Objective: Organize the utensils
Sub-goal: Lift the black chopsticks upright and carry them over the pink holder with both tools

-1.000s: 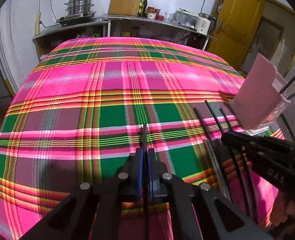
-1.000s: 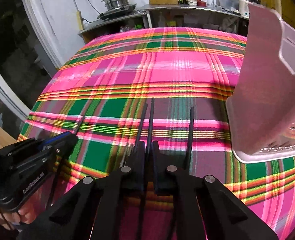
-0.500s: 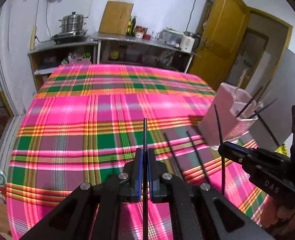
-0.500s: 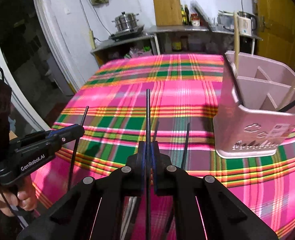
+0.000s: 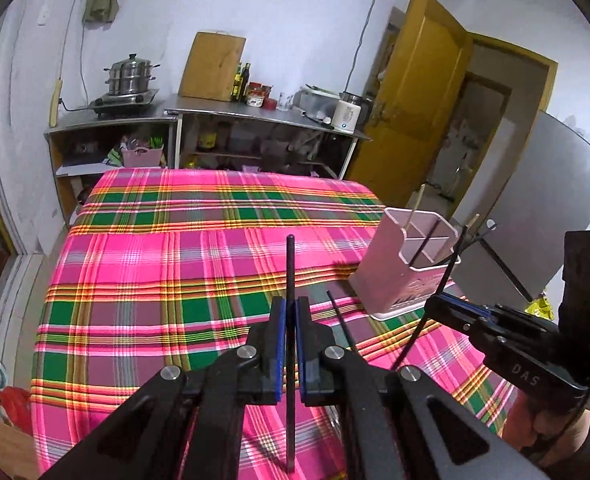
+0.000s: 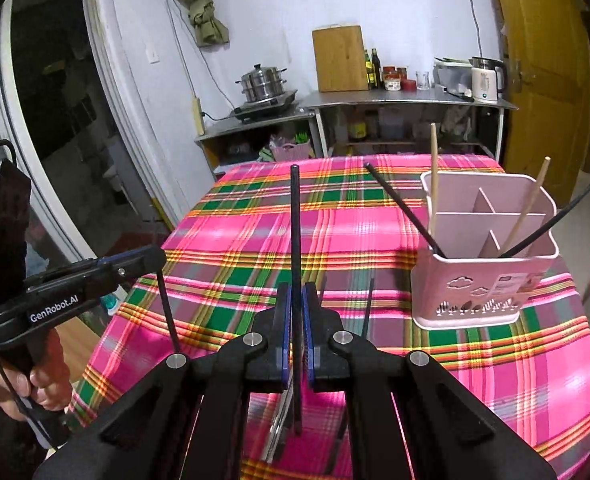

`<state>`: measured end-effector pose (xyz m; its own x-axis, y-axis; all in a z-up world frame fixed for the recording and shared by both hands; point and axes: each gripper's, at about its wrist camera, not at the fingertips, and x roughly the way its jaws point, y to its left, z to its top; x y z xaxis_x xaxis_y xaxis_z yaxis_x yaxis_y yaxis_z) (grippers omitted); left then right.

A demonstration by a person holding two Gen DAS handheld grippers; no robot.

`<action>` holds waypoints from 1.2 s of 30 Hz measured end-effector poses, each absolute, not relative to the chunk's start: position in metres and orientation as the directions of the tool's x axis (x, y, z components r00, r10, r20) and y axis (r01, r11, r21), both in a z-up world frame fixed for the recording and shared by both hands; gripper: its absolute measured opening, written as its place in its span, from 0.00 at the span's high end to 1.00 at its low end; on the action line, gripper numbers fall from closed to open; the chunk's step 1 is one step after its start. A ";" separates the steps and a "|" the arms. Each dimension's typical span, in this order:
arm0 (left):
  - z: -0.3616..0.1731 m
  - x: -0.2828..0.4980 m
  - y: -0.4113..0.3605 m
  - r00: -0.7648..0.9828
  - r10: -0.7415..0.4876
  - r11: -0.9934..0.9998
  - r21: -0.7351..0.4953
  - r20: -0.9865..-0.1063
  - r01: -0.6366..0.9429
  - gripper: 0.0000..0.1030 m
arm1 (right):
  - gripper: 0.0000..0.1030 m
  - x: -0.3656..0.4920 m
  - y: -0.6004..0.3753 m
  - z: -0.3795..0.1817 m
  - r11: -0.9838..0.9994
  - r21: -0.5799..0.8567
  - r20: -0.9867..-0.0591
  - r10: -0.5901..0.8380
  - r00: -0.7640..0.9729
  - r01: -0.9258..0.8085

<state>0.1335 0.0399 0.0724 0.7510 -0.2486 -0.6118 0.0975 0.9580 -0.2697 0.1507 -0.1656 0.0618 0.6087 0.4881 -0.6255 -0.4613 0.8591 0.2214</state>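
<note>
Chopsticks pinched in both tongs above plaid tabletop [image 5: 143, 264]

Left tongs [image 5: 290, 312] and right tongs [image 6: 296, 300] each clamp one black chopstick [image 5: 290, 272] [image 6: 295, 216], lower ends hidden; pink holder [image 6: 491, 264] stands right; more utensils lie half-hidden beneath.

Both grippers are showing black angular frames, blue finger pads and round silver screws. The left gripper [image 6: 151, 258] is carrying white "GenRobot.AI" lettering and a trailing black cable; the right gripper [image 5: 435, 304] is displaying "DAS" and a glowing green light.
</note>
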 end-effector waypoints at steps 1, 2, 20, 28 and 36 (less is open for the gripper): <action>0.075 0.132 0.039 0.752 -0.251 0.957 -0.271 -0.609 0.101 0.96 | 0.95 0.150 -0.167 0.063 0.859 0.222 -0.623 0.489 0.610 -0.461; 0.078 0.131 0.038 0.755 -0.256 0.956 -0.273 -0.604 0.106 0.96 | 0.95 0.148 -0.169 0.065 0.859 0.223 -0.620 0.489 0.614 -0.460; 0.128 0.133 0.002 0.762 -0.346 0.934 -0.278 -0.548 0.224 0.96 | 0.95 0.132 -0.199 0.094 0.875 0.222 -0.567 0.475 0.673 -0.431; 0.132 0.155 -0.032 0.715 -0.424 0.904 -0.308 -0.556 0.297 0.96 | 0.95 0.133 -0.229 0.100 0.903 0.221 -0.560 0.427 0.709 -0.369; 0.146 0.187 -0.064 0.695 -0.467 0.884 -0.317 -0.547 0.344 0.96 | 0.95 0.149 -0.260 0.115 0.924 0.224 -0.537 0.382 0.752 -0.309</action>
